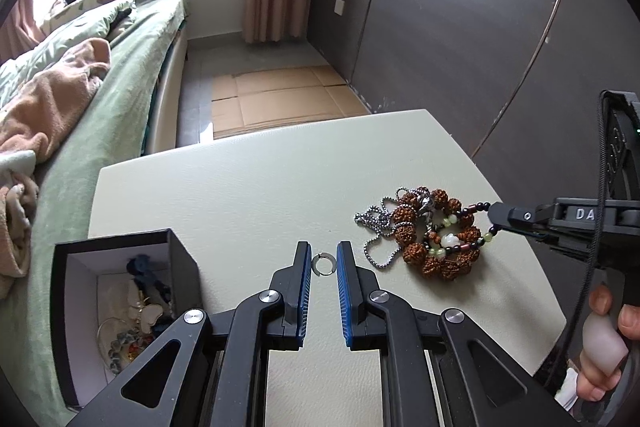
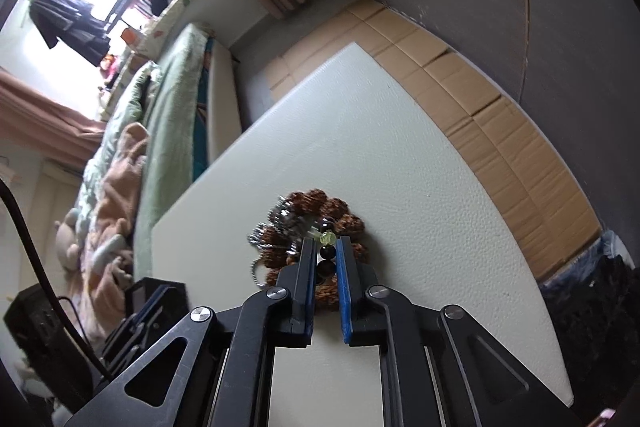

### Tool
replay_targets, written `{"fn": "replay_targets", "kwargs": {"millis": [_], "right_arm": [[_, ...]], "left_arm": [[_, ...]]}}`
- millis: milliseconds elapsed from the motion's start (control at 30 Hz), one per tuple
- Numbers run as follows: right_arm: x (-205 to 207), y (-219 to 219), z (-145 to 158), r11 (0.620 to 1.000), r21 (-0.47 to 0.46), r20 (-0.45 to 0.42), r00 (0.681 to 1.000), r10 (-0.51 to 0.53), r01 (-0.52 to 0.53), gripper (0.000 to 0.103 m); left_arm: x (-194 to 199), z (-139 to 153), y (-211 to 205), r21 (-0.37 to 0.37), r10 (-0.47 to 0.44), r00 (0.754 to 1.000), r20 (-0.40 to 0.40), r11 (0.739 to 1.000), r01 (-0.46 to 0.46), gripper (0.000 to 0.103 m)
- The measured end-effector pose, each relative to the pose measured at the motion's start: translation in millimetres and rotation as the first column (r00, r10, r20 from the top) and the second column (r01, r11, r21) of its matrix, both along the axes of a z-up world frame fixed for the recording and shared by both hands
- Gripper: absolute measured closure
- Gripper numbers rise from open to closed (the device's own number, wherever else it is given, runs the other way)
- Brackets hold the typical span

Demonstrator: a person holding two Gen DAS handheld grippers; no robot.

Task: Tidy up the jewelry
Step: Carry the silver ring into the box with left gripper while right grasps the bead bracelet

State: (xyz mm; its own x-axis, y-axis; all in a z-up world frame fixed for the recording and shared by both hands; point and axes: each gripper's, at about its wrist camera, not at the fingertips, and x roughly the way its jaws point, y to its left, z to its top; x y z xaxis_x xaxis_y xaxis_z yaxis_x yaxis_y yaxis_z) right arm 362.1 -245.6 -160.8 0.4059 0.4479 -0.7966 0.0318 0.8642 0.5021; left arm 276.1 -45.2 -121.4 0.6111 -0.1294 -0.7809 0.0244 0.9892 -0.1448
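A small silver ring (image 1: 324, 263) lies on the white table (image 1: 256, 187), between the fingertips of my left gripper (image 1: 324, 259), which stands open around it without clear contact. A pile of jewelry sits to the right: a brown seed-bead bracelet (image 1: 436, 239), a silver ball chain (image 1: 376, 223) and a dark-and-green beaded bracelet (image 1: 468, 227). My right gripper (image 2: 325, 253) is shut on the beaded bracelet (image 2: 327, 247) at the pile's right edge; it also shows in the left wrist view (image 1: 494, 217). A black jewelry box (image 1: 120, 307) holding several pieces stands at the left.
A bed (image 1: 100, 87) with green sheets and a pink blanket runs along the table's left side. Flattened cardboard (image 1: 276, 99) lies on the floor beyond the far edge. A dark wall (image 1: 480, 27) stands to the right.
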Motion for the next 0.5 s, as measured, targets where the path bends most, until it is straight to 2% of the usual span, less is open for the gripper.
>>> {"fn": "replay_targets", "kwargs": {"millis": [500], "right_arm": [[-20,14,47,0.982,0.174,0.167,0.985,0.048,-0.078,0.092]], "left_arm": [[-22,34,32,-0.05,0.053,0.996,0.075,0.998,-0.049,0.09]]}}
